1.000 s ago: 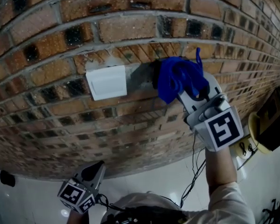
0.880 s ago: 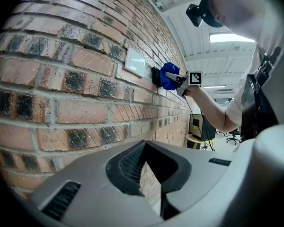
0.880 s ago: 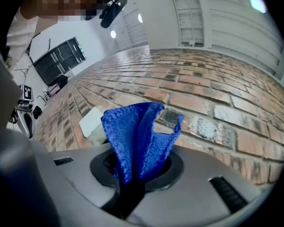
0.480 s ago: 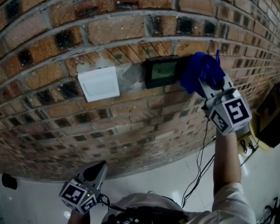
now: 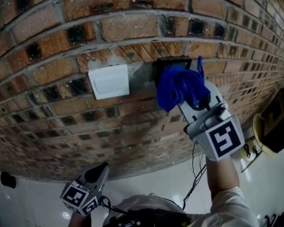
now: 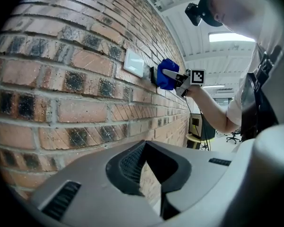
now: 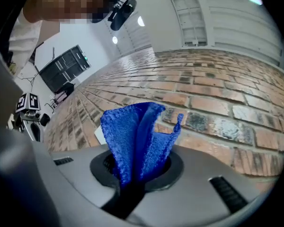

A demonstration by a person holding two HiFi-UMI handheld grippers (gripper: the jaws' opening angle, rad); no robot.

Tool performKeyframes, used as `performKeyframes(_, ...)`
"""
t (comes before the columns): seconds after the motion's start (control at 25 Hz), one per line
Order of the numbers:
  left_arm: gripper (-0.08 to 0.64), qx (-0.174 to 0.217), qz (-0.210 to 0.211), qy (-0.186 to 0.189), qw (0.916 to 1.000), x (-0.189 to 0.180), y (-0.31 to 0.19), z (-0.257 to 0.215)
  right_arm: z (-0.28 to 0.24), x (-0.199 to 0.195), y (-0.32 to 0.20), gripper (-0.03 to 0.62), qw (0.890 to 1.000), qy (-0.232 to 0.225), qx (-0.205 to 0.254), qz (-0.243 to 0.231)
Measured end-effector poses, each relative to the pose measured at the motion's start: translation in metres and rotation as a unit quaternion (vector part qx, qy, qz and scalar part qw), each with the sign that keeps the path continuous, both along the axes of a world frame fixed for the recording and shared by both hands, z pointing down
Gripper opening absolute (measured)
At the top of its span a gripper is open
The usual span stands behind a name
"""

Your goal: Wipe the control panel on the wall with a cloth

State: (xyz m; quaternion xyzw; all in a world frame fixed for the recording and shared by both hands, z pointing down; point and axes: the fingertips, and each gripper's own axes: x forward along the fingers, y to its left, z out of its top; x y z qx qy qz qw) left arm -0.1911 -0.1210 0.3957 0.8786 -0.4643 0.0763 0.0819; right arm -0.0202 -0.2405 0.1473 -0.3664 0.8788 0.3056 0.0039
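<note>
Right tongs (image 5: 191, 98): I pinch cloth (image 5: 176, 83) over control panel (image 5: 173, 60).
Left tongs (image 5: 95, 173): pressed together, empty.
Risk: rough brick (image 5: 132, 27) could snag my cloth.

Cloth (image 5: 178, 85) back over control panel (image 5: 169, 61)

The cloth (image 5: 180, 86) hides nearly the whole control panel (image 5: 170, 60); only its dark upper edge and left side show. Its front cannot be seen in any view.

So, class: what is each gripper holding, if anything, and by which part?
Right gripper: the blue cloth, pinched at its bunched end, free folds against the control panel. Left gripper: shut, nothing held.
</note>
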Motion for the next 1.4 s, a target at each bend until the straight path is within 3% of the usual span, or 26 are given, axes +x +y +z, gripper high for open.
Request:
performKeyframes(0.16, 0.003, 0.002, 0.001, 0.004, 1.0000, 0.001, 0.004, 0.001, 0.007, -0.032, -0.005, 0.089, 1.000, 0.004, -0.013, -0.017)
performKeyframes(0.32, 0.004, 0.004, 0.003, 0.000, 1.0000, 0.000, 0.005, 0.004, 0.002, -0.029, -0.010, 0.089, 1.000, -0.016, -0.017, -0.014)
performKeyframes(0.8, 0.004, 0.000, 0.013, 0.004, 0.9999, 0.020, -0.005, 0.001, 0.004, 0.076, -0.043, 0.089, 0.997, -0.026, -0.004, 0.073)
performKeyframes(1.04, 0.004, -0.005, 0.017, -0.005, 0.9998, 0.022, -0.003, 0.008, 0.013, 0.111, -0.067, 0.091, 0.993, -0.048, -0.031, 0.099)
performKeyframes(1.24, 0.003, -0.006, 0.012, -0.005, 0.9999, 0.019, 0.000, 0.008, 0.006, 0.102, -0.052, 0.089, 0.994, -0.054, -0.027, 0.089)
performKeyframes(1.4, 0.003, -0.008, 0.009, -0.001, 0.9999, 0.016, 0.002, 0.008, -0.005, 0.062, -0.019, 0.089, 0.998, -0.043, -0.002, 0.043)
